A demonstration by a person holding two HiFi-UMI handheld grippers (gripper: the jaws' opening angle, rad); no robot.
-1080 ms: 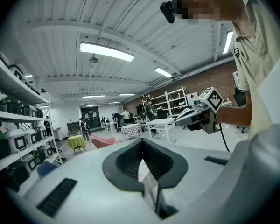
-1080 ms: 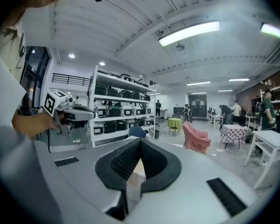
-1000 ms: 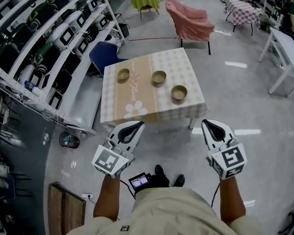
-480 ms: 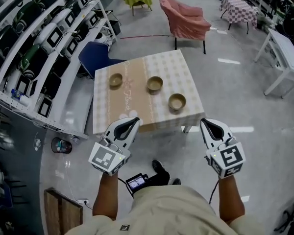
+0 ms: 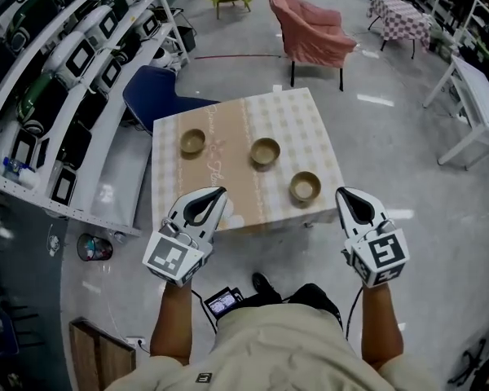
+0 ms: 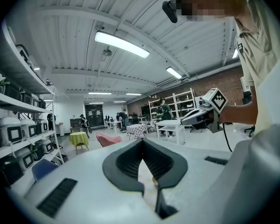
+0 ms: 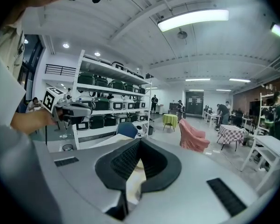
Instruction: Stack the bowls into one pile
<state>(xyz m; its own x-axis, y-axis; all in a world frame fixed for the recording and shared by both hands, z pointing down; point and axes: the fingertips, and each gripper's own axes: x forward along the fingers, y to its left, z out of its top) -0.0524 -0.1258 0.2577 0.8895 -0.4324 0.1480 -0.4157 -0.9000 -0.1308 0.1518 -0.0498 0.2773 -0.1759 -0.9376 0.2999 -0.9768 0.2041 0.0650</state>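
Nothing is stacked yet: three bowls sit apart on the table, each directly on the cloth. The left bowl is toward the table's left side, the middle bowl is near the centre, and the right bowl lies closest to the near edge. All look empty and upright. The left gripper hovers over the near-left edge of the table and the right gripper just off the near-right corner. In each gripper view the jaws are drawn together with nothing between them, so both must spread before any pick. The whole job is ahead, judging by this layout: two lifts and two placements, probably onto one bowl left in place. The right bowl is near the table's edge, so a sideways nudge there could push it off. Above the cloth the room is free. Around the table, a blue chair crowds the far-left corner, shelving runs along the left, and a pink chair stands beyond.
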